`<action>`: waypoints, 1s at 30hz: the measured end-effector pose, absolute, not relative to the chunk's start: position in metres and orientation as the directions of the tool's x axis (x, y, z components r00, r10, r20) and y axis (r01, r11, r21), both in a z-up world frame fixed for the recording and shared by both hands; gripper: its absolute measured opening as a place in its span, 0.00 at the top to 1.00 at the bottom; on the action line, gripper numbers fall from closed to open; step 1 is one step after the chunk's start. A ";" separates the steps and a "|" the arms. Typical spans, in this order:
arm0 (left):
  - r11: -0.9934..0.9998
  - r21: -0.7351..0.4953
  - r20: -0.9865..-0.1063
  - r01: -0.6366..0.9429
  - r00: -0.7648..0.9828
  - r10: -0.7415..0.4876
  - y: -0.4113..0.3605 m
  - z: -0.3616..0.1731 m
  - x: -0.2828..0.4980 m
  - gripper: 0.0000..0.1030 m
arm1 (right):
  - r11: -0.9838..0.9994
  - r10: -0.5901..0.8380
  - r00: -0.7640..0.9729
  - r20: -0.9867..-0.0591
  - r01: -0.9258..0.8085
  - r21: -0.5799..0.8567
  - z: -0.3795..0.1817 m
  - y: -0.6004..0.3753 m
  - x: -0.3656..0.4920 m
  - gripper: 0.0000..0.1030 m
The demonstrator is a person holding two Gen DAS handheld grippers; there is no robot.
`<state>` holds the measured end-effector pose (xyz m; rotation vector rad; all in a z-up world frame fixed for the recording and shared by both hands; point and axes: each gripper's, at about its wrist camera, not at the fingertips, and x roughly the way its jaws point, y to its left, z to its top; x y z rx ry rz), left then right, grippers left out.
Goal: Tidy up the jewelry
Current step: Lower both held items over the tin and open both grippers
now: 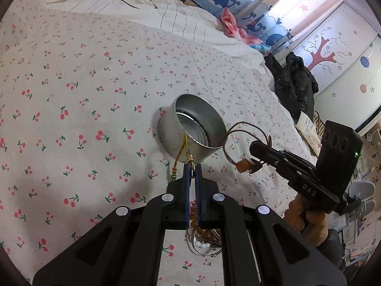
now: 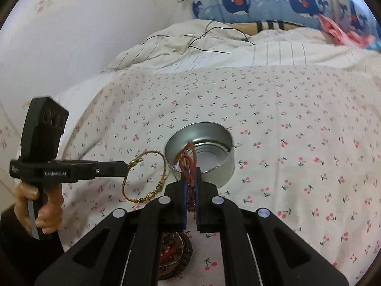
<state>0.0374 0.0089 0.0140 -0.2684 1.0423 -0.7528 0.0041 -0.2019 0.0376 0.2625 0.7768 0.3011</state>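
A round silver tin point(image 1: 190, 128) point(image 2: 202, 155) stands open on the cherry-print bedsheet. My left gripper point(image 1: 192, 166) point(image 2: 126, 166) is shut on a gold cord bracelet point(image 1: 184, 153) point(image 2: 145, 178) with green and gold beads, whose loop hangs just left of the tin. My right gripper point(image 2: 190, 176) point(image 1: 256, 146) is shut on a brown cord necklace point(image 2: 189, 164) point(image 1: 238, 140); its loop arcs beside the tin's right rim and a small amber pendant point(image 1: 245, 166) dangles below. Both grippers hover close to the tin.
A pile of more jewelry lies under the grippers: amber and white beads with a wire hoop point(image 1: 204, 238), dark beaded bangles point(image 2: 175, 255). A crumpled quilt point(image 2: 214, 45) and whale-print pillows point(image 2: 273, 0) lie at the far end. Dark clothes point(image 1: 295, 83) hang off the bed's right edge.
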 end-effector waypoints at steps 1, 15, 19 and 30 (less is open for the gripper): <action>0.723 -0.534 -0.679 0.438 0.287 -0.675 0.009 0.015 0.037 0.96 | 0.925 0.356 0.676 -0.645 -0.154 0.348 0.038 -0.205 0.003 0.94; 0.665 -0.538 -0.596 0.518 0.323 -0.735 -0.016 0.060 0.046 0.96 | 0.906 0.358 0.719 -0.595 -0.114 0.407 0.061 -0.214 0.022 0.94; 0.645 -0.567 -0.585 0.512 0.301 -0.753 -0.036 0.056 0.063 0.96 | 0.910 0.338 0.741 -0.581 -0.099 0.403 0.071 -0.222 0.033 0.94; 0.808 -0.365 -0.773 0.462 0.333 -0.540 -0.082 0.013 0.098 0.95 | 0.897 0.346 0.725 -0.595 -0.069 0.437 0.061 -0.242 0.053 0.94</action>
